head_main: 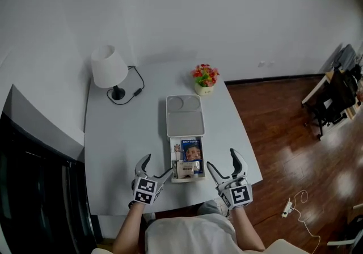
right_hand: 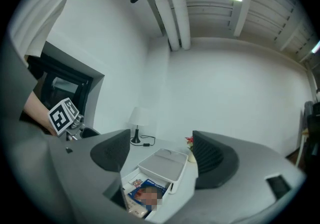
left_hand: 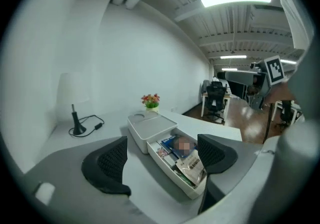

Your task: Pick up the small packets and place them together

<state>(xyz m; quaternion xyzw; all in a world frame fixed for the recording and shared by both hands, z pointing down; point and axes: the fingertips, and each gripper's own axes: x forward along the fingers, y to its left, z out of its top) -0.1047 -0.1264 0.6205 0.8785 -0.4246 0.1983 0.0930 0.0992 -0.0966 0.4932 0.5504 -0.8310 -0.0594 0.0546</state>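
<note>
A white box (head_main: 184, 115) lies on the grey table, its drawer (head_main: 188, 159) pulled out toward me. Inside the drawer lie small packets: a blue one (head_main: 192, 151) and a pale one (head_main: 185, 169) nearer the front. My left gripper (head_main: 152, 166) hangs open just left of the drawer, nothing between its jaws. My right gripper (head_main: 225, 162) hangs open just right of the drawer, also empty. In the left gripper view the drawer (left_hand: 172, 175) with the packets (left_hand: 191, 166) sits between the jaws. The right gripper view shows the blue packet (right_hand: 146, 191) below the box (right_hand: 162, 164).
A white lamp (head_main: 109, 69) with a black cord stands at the table's back left. A small flower pot (head_main: 205, 79) stands behind the box. The table's front edge (head_main: 170, 207) is close to my body. Wooden floor and office furniture lie to the right.
</note>
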